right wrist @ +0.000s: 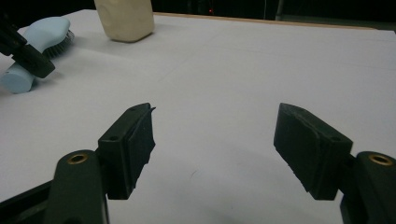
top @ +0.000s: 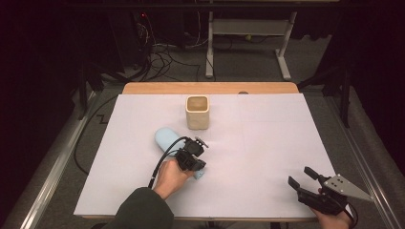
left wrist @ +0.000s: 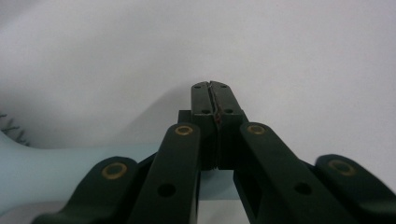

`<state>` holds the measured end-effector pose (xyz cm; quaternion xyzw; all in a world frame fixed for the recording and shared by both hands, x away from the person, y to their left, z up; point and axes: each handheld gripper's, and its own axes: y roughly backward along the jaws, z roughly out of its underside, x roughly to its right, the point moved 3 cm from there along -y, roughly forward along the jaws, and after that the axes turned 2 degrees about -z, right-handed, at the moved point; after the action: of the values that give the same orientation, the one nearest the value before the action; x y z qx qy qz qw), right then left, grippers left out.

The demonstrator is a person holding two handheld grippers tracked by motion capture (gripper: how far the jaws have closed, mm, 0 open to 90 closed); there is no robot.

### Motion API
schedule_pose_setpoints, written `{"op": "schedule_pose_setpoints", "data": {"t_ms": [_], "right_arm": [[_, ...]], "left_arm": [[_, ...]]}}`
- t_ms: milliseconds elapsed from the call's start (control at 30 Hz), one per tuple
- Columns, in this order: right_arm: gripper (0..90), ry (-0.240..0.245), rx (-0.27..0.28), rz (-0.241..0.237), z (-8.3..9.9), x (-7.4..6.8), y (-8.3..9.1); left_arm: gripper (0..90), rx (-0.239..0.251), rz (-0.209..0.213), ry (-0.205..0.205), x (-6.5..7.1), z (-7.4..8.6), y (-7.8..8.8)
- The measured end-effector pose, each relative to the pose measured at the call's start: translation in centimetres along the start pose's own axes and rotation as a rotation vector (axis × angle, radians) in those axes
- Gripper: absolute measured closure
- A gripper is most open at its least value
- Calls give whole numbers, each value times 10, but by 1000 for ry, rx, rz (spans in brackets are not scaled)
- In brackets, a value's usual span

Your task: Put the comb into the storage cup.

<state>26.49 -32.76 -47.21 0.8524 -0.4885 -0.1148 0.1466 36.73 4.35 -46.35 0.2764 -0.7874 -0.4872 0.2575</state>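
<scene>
While left claw (top: 197, 161) sits closed, empty, over pale blue brush (top: 168, 138) handle, step is reach-to-grasp; next: open jaws, straddle handle. Right claw (top: 302, 177) open, idle near-right on worktop (top: 267, 143).

Left gripper (top: 197, 149) jaws pressed together; right gripper (top: 303, 175) jaws apart.

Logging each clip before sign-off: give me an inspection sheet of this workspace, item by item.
Surface: white sheet over a wooden table, flat and bare.
Job's things: light blue hairbrush lying on its side, bristles showing; beige square cup upright behind it.
Clutter: nothing seen.
Grippers: left gripper shut with nothing between its pads, over the brush handle; right gripper open, empty, at the near right corner.
Cables: black cable trailing from the left gripper.
Surroundings: dark room, floor cables, desk frame.
</scene>
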Motion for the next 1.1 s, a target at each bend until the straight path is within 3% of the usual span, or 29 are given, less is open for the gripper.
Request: {"op": "schedule_pose_setpoints", "data": {"t_ms": [533, 1100], "right_arm": [[292, 4, -2, 0, 0, 0, 0], [291, 6, -3, 3, 0, 0, -1]], "left_arm": [[892, 3, -11, -5, -1, 19, 8], [890, 44, -17, 18, -6, 41, 17]]}}
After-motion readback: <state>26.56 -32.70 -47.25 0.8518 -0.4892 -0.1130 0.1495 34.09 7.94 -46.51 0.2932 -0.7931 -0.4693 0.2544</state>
